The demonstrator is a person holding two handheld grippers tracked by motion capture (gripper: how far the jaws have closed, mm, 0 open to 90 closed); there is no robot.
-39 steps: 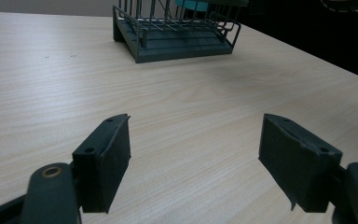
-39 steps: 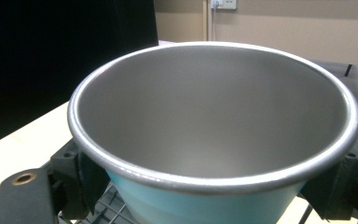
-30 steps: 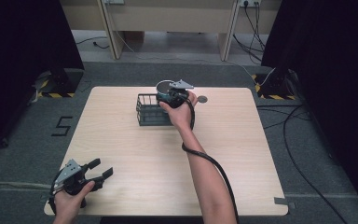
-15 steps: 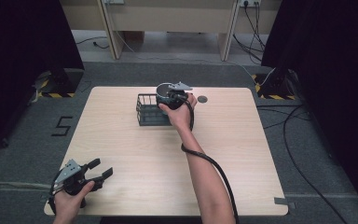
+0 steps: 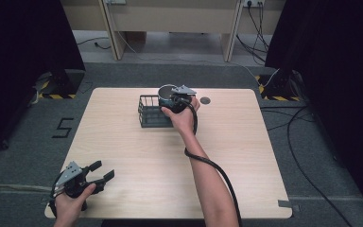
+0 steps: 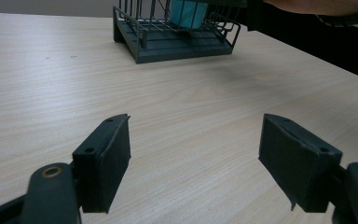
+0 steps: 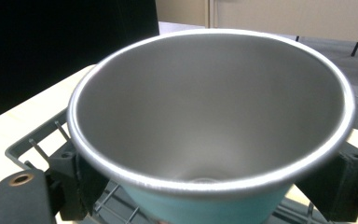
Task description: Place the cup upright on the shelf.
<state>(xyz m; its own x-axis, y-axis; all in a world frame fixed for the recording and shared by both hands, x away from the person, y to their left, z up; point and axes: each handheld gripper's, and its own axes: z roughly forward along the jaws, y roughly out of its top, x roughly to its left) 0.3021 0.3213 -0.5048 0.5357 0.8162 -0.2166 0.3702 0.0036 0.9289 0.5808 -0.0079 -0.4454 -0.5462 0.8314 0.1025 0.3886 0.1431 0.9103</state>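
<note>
Sitting between the jaws of the right gripper (image 5: 174,98), a cup (image 7: 209,121) with a bare metal inside and a teal outer wall is held upright over the dark wire basket (image 5: 147,113) at the far middle of the table (image 5: 246,156). In the right gripper view the cup's bright rim is wide and round, the black jaws press against its teal wall on either side just under the rim, and the basket's wires and grey frame show below it. From the left gripper view the teal wall of the cup is seen through the bars, already down within the basket's walls; whether its base touches the basket floor cannot be told. In the high view the right hand (image 5: 182,116) wraps the gripper from the near side, the forearm runs back across the table toward its near edge, and the black cable loops along it. A small dark round spot (image 5: 205,100) lies on the tabletop just to the right of the gripper. Well apart, at the table's near left corner, the left gripper (image 5: 99,171) is held low over the wood with its jaws spread wide and nothing between them, pointing toward the basket.
</note>
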